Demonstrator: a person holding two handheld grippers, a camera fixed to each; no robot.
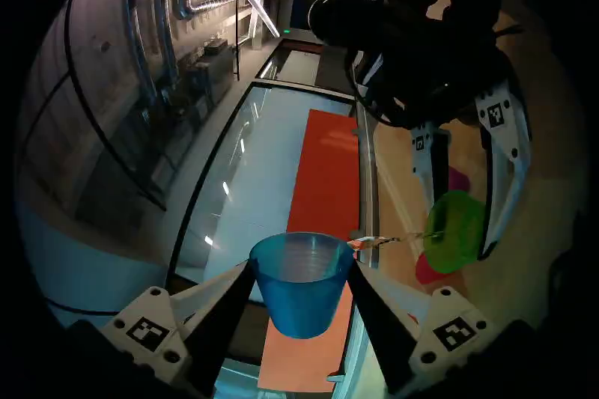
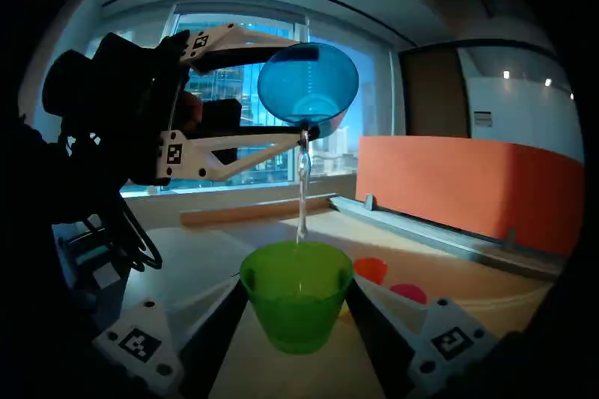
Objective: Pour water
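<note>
The left gripper was clamped on the tilted blue plastic cup, at twelve o'clock above the green cup clamped in the right gripper. Both cups were judged light, slick and thin-walled; grip mid-wall

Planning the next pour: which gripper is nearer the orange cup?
Right. Right gripper, holding the green cup, sits just before the orange cup; left gripper tips the blue cup high above.

Left gripper raised, tilted, clamping blue cup; right gripper below (level), clamping green cup.
</note>
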